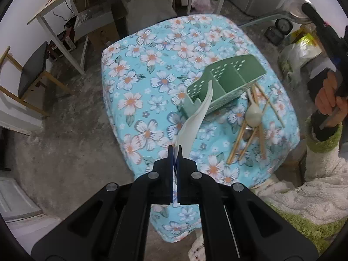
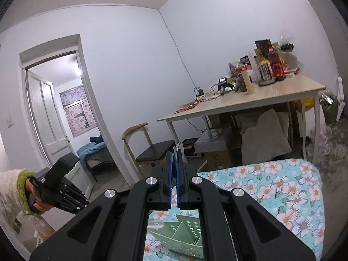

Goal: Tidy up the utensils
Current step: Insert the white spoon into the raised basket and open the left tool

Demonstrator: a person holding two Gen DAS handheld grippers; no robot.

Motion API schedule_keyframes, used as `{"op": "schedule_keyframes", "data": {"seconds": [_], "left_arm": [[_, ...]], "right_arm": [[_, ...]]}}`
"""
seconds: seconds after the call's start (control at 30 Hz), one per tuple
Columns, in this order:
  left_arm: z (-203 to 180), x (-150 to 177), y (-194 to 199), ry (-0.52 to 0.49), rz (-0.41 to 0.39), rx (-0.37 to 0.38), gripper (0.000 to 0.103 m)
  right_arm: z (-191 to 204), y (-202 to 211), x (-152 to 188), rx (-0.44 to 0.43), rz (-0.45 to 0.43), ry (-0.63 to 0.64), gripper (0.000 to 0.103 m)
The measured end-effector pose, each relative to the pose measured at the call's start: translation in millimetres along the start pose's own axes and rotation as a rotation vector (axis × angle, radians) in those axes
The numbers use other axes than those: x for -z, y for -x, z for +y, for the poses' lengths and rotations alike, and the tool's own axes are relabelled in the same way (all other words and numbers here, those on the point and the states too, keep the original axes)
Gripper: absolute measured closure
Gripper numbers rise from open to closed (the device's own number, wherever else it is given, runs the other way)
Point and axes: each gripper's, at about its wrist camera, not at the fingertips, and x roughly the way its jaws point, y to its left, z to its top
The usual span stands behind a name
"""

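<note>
clenched on a white plastic spoon [image 1: 196,117], left gripper [image 1: 175,152] points it toward upper right, at green perforated plastic utensil caddy [image 1: 226,82].

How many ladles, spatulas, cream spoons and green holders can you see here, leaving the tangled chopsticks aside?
Ladle: 1, in the right claw
Spatula: 1, white, in the left claw
Cream spoon: 1, on the chopstick pile
Holder: 1, green, on the table
Total: 4
</note>
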Motion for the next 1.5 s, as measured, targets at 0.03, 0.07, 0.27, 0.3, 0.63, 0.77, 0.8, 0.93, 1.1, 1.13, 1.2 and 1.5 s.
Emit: {"op": "schedule_keyframes", "data": {"seconds": [0.03, 0.07, 0.27, 0.3, 0.63, 0.77, 0.8, 0.93, 1.1, 1.13, 1.2, 1.5], "left_arm": [[-0.7, -4.1, -1.9, -0.007, 0.016, -0.005, 0.102], [-1.1, -6.7, -3.0, -0.010, 0.027, -0.008, 0.102], [-7.2, -29.3, -10.8, -0.056, 0.126, -0.054, 0.102], [-8.3, -32.0, -11.4, -0.059, 0.134, -0.057, 0.102], [-21.5, -70.8, -33.4, -0.104, 0.282, -0.107, 0.101], [-26.2, -81.3, -40.2, -0.122, 0.321, -0.135, 0.101], [-28.3, -83.3, -42.3, -0.132, 0.334, -0.142, 0.101], [-29.9, -89.5, -46.8, -0.142, 0.375, -0.171, 0.101], [-40.1, -102.6, -53.4, -0.169, 0.384, -0.180, 0.101], [-42.3, -104.4, -56.1, -0.172, 0.386, -0.175, 0.101], [-45.5, -106.0, -62.2, -0.182, 0.394, -0.175, 0.101], [-44.2, -110.1, -91.6, -0.187, 0.417, -0.184, 0.101]], "right_arm": [[-2.2, -1.1, 1.3, -0.002, 0.003, -0.003, 0.100], [-4.0, -1.9, 2.5, -0.002, 0.004, -0.005, 0.100], [-8.8, 6.7, 4.0, -0.034, 0.001, -0.026, 0.100], [-9.5, 9.1, 4.0, -0.050, -0.001, -0.035, 0.100], [-34.6, 11.9, 19.3, -0.172, 0.049, -0.178, 0.100], [-45.7, 6.6, 29.5, -0.157, 0.082, -0.200, 0.100], [-46.8, 5.4, 30.9, -0.153, 0.089, -0.200, 0.100], [-51.7, 1.4, 38.6, -0.148, 0.105, -0.209, 0.099], [-56.8, -4.6, 44.0, -0.153, 0.123, -0.231, 0.099], [-57.3, -5.5, 44.7, -0.153, 0.127, -0.235, 0.099], [-57.7, -4.9, 44.5, -0.154, 0.129, -0.237, 0.099], [-44.5, 21.6, 21.4, -0.213, 0.058, -0.212, 0.099]]}}
